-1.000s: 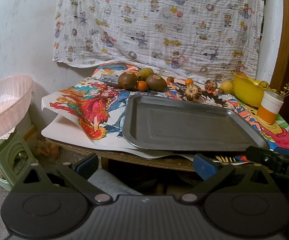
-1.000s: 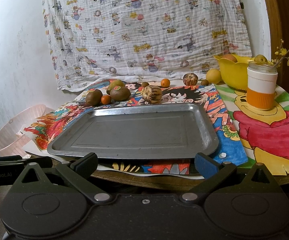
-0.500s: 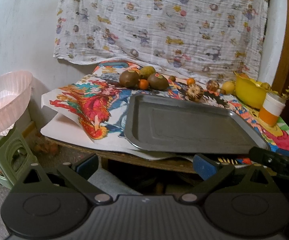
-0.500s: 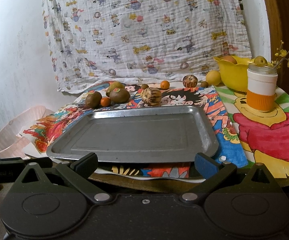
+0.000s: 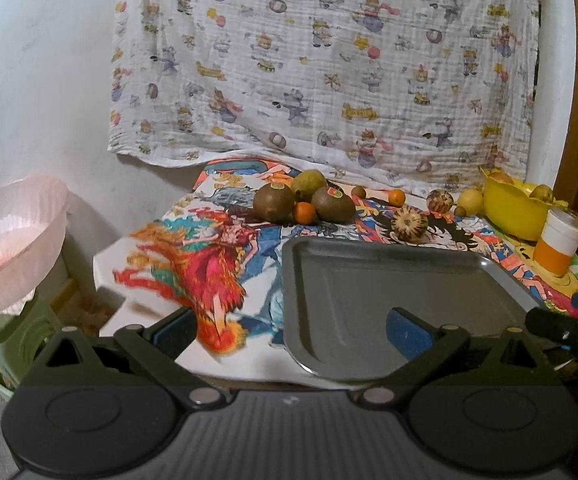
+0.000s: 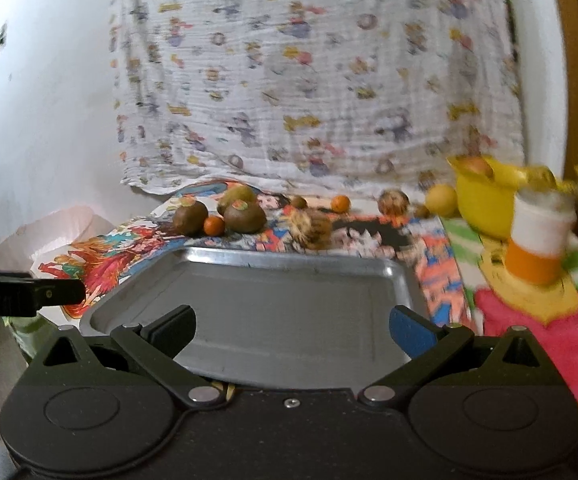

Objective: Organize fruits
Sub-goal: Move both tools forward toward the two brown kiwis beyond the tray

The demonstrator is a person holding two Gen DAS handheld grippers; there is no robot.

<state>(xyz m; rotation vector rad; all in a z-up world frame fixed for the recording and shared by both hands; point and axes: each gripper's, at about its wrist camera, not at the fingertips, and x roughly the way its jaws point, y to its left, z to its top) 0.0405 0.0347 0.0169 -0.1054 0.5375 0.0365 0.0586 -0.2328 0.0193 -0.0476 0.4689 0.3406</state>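
Approach step: both claws — left claw [image 5: 291,330], right claw [image 6: 292,328] — spread apart, empty, above bare grey metal tray [image 5: 389,280]. Next: reach brown kiwis [image 5: 303,202].

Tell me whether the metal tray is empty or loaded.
Empty: the metal tray shows only bare grey floor; the kiwis sit behind it.

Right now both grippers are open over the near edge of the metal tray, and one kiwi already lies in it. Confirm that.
Not quite. The metal tray holds nothing: both kiwis sit on the printed cloth beyond its far left corner, with a small orange between them, as the left wrist view shows. The rest stands: the left gripper and right gripper are open at the near edge.
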